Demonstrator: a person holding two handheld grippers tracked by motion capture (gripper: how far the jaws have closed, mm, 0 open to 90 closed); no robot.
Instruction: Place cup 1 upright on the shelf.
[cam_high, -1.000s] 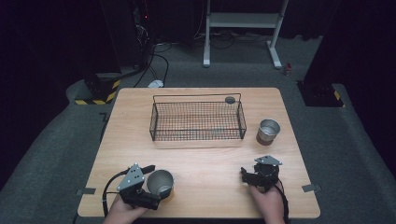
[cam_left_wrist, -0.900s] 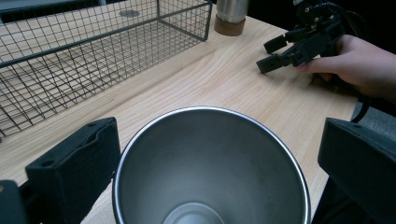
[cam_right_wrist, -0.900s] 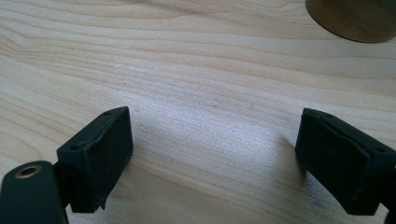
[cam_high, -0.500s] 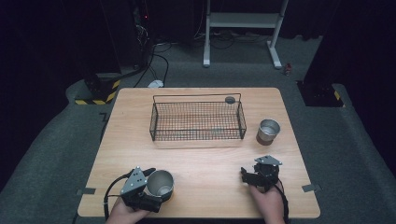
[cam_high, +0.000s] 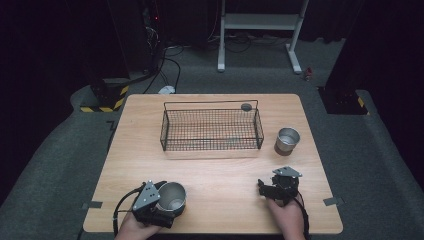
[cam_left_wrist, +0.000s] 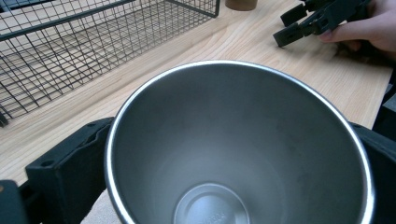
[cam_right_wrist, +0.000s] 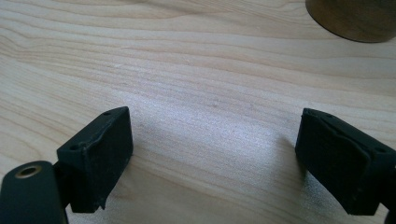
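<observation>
A steel cup (cam_high: 171, 196) stands near the table's front left, its empty inside facing the left gripper view (cam_left_wrist: 233, 154). My left gripper (cam_high: 167, 202) is shut on it, one black jaw pressing each side of the cup's wall. My right gripper (cam_high: 267, 189) rests low over the table at the front right. It is open, with bare wood between its fingers (cam_right_wrist: 98, 154). A second steel cup (cam_high: 287, 140) stands upright to the right of the wire basket (cam_high: 210, 131), beyond the right gripper; its base (cam_right_wrist: 355, 18) is at the top of the right gripper view.
The black wire basket (cam_left_wrist: 70, 51) sits in the middle of the wooden table (cam_high: 220, 175). A small dark round object (cam_high: 246, 106) is at its far right corner. Grey carpet and a white stand (cam_high: 260, 22) lie beyond the table.
My left hand has shifted slightly toward the front edge while it keeps hold of the cup. The right gripper has stayed in place.
</observation>
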